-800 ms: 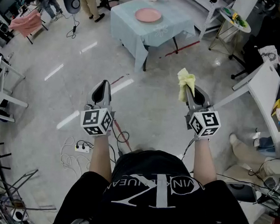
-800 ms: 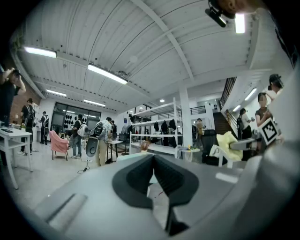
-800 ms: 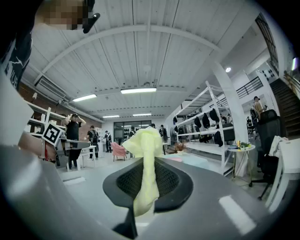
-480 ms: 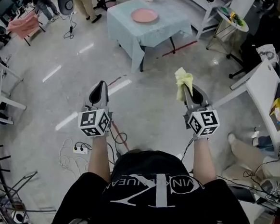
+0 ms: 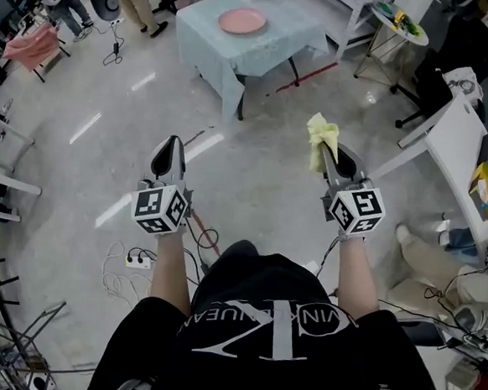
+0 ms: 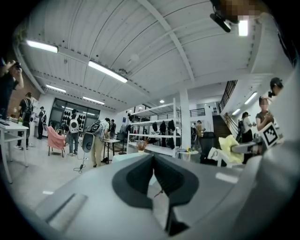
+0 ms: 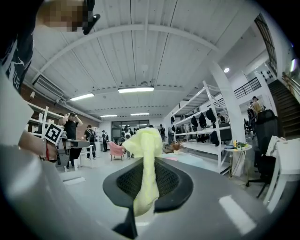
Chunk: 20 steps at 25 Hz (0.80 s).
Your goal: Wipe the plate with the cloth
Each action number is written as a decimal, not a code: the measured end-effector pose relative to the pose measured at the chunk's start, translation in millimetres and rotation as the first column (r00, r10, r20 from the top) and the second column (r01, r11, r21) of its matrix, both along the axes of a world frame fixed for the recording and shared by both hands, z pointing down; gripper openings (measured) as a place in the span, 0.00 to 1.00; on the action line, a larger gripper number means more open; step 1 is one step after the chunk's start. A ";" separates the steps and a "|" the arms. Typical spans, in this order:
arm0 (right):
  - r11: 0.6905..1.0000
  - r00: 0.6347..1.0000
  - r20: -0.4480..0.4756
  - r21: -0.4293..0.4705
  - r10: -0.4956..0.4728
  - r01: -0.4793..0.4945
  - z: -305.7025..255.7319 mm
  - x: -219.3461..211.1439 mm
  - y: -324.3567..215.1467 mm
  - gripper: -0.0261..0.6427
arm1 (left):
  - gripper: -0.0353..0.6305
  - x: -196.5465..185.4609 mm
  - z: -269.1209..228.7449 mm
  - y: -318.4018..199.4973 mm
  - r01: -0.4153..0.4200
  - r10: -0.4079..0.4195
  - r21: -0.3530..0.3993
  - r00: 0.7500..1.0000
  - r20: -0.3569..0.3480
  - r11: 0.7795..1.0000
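Observation:
A pink plate (image 5: 243,20) lies on a table with a light blue cloth cover (image 5: 272,53) far ahead across the floor. My right gripper (image 5: 327,159) is shut on a yellow cloth (image 5: 323,136), which sticks up out of its jaws; the right gripper view shows the same yellow cloth (image 7: 146,161) pinched between the dark pads. My left gripper (image 5: 168,152) is shut with nothing in it, its jaws pressed together in the left gripper view (image 6: 153,176). Both grippers are held out in front of me at waist height, well short of the table.
A white desk (image 5: 462,152) stands at the right and a small round table (image 5: 400,26) at the upper right. A power strip with cables (image 5: 142,259) lies on the floor near my feet. People stand at the far left near a pink chair (image 5: 35,46).
The table with the plate has shifted slightly left and up in the head view. Both grippers stay shut and the cloth stays in the right one.

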State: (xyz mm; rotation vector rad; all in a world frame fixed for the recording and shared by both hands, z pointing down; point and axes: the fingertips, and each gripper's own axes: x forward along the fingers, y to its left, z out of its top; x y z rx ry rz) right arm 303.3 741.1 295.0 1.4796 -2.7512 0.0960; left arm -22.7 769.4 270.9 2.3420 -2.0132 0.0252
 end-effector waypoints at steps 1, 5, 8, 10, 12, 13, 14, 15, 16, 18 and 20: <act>1.000 1.000 0.006 -0.001 0.007 -0.007 1.2 2.6 -1.9 0.10 | 0.05 1.7 -0.6 -2.5 -0.002 0.002 0.004 1.000 0.001 1.000; 1.000 0.999 0.031 -0.018 0.027 -0.026 9.3 9.4 -12.9 0.10 | 0.05 7.6 8.7 -13.5 -0.014 0.014 -0.007 1.000 0.004 1.000; 0.998 0.998 0.054 -0.038 0.043 -0.041 15.1 15.8 -24.5 0.10 | 0.05 8.3 18.7 -25.1 -0.014 0.014 -0.039 1.000 0.010 0.999; 0.998 0.997 0.062 -0.035 0.047 -0.045 13.9 16.0 -37.5 0.10 | 0.05 3.4 16.2 -38.2 -0.012 0.012 -0.031 1.000 0.010 0.999; 0.999 0.997 0.060 -0.022 0.050 -0.049 9.8 11.7 -57.4 0.10 | 0.05 -5.5 10.7 -58.4 -0.004 0.005 -0.013 1.000 0.009 1.000; 0.999 0.997 0.059 -0.017 0.052 -0.051 8.2 8.1 -69.2 0.10 | 0.05 -10.6 8.4 -69.9 0.000 0.000 -0.006 1.000 0.007 1.000; 0.998 0.997 0.058 -0.016 0.054 -0.053 7.1 3.9 -82.0 0.10 | 0.05 -15.3 6.7 -81.8 0.004 -0.004 -0.001 1.000 0.004 1.000; 0.998 0.997 0.058 -0.016 0.054 -0.053 6.0 -1.1 -95.5 0.10 | 0.05 -19.4 5.1 -94.0 0.006 -0.006 0.000 1.000 0.000 1.000; 0.999 0.997 0.058 -0.017 0.052 -0.052 4.7 -6.8 -109.5 0.10 | 0.05 -22.6 3.6 -107.0 0.003 -0.003 0.000 1.000 -0.001 1.000; 0.999 0.997 0.055 -0.016 0.047 -0.046 1.4 -19.4 -139.0 0.10 | 0.05 -28.0 2.1 -137.0 -0.015 0.015 -0.008 1.000 0.006 1.000; 0.999 0.997 0.056 -0.022 0.046 -0.045 0.6 -32.9 -168.3 0.10 | 0.05 -36.8 1.6 -167.9 -0.029 0.029 -0.018 0.999 0.015 0.999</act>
